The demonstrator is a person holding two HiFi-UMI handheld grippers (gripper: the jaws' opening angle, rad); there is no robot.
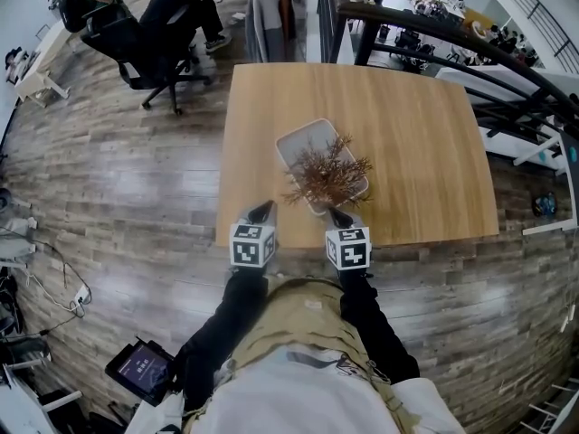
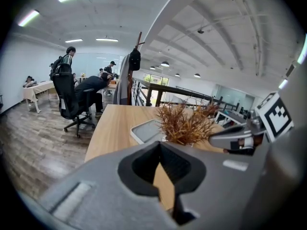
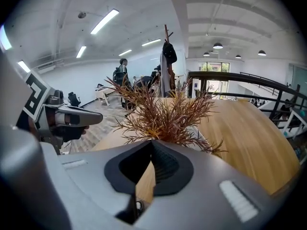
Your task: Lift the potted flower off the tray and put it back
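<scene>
A potted flower (image 1: 327,174) with dry brown sprigs stands at the near end of a pale tray (image 1: 298,143) on the wooden table (image 1: 416,152). Its pot is mostly hidden under the foliage. My left gripper (image 1: 264,209) hovers at the table's near edge, just left of the plant, with its jaws shut and nothing in them. My right gripper (image 1: 337,213) sits just in front of the plant, also shut and empty. In the left gripper view the jaws (image 2: 160,145) meet below the sprigs (image 2: 184,123). In the right gripper view the tips (image 3: 152,143) point at the plant (image 3: 163,114) close ahead.
A black office chair (image 1: 145,52) and a seated person stand beyond the table's far left corner. A dark railing (image 1: 452,43) runs along the right. On the floor lie a tablet (image 1: 140,369) near my feet and cables (image 1: 54,278) at the left.
</scene>
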